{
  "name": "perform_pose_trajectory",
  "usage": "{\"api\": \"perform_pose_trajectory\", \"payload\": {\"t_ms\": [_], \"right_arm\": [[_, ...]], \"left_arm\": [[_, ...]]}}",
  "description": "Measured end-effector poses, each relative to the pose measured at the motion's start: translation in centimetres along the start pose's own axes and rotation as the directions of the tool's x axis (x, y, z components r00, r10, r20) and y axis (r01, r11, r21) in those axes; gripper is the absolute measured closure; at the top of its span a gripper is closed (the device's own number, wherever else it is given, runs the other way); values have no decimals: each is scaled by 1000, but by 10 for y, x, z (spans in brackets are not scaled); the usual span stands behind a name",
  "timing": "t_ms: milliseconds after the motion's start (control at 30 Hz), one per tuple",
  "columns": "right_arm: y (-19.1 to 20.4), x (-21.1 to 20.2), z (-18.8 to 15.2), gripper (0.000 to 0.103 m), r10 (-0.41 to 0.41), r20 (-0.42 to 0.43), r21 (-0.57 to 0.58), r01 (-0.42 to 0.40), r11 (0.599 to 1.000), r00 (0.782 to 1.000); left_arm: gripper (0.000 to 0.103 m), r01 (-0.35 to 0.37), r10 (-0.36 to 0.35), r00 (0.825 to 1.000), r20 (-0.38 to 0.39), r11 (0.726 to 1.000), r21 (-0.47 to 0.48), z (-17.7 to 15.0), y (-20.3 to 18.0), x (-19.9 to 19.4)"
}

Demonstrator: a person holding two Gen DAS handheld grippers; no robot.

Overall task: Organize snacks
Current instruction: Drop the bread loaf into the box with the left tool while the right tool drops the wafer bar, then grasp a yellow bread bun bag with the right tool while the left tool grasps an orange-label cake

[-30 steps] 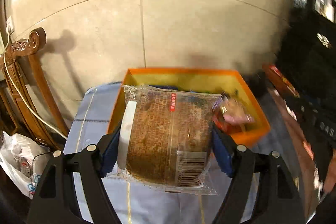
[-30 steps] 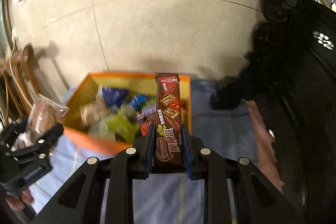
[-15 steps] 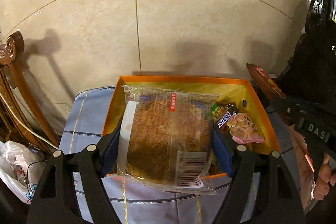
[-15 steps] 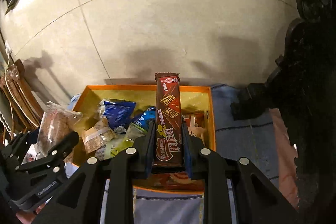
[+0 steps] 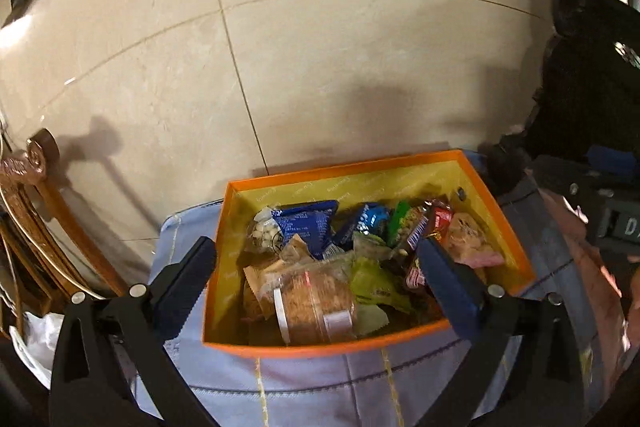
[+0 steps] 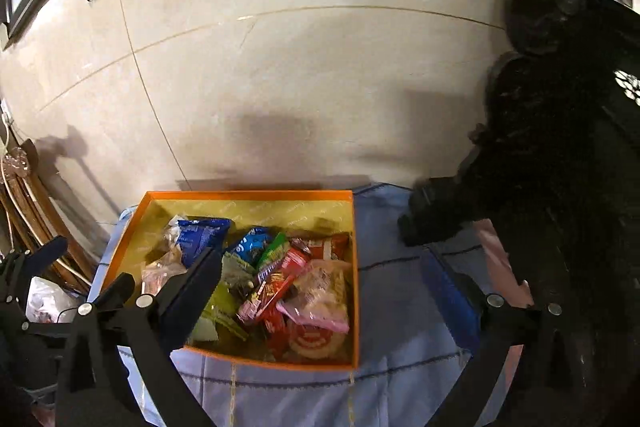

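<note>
Both our grippers, left (image 5: pixel 316 263) and right (image 6: pixel 320 271), hang spread and empty; the snack box (image 6: pixel 352 267) sits below, nearer the left.

Left gripper (image 5: pixel 316 263): black frame, blue finger pads (image 5: pixel 448 283), silver screws.
Right gripper (image 6: pixel 324 287): same black frame, blue pads (image 6: pixel 452 295), silver screws.

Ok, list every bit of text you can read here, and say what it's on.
"DA", cut off at the frame edge: housing of the right gripper.
Blue pack: white print, too blurred to read.
Red bar: lettering too blurred to read.
Box, inner wall: faint print, unreadable.
</note>
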State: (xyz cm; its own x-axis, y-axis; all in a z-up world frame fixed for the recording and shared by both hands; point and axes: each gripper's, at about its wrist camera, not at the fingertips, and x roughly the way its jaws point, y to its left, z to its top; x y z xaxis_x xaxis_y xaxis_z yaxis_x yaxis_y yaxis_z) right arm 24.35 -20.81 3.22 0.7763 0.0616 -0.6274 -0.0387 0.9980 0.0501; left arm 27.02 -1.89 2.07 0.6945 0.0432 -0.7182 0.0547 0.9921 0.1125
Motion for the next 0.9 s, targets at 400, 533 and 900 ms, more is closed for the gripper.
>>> {"api": "perform_pose_trajectory", "payload": {"t_ms": [400,533,900], "right_arm": [[-100,-52,-167,4,-86,-317,141,137,980,945],[-109,-49,-232,4,-88,-455,162,179,970,886],[-69,-25,-331,3,21,-646,232,169,958,763]], "left_arm": [[4,58,-52,986,-161,998,37,-168,-47,-89],[4,130,-125,950,-285,992,-2,-239,-67,-110],[4,339,-252,835,-488,936,97,-359,-121,-128]]}}
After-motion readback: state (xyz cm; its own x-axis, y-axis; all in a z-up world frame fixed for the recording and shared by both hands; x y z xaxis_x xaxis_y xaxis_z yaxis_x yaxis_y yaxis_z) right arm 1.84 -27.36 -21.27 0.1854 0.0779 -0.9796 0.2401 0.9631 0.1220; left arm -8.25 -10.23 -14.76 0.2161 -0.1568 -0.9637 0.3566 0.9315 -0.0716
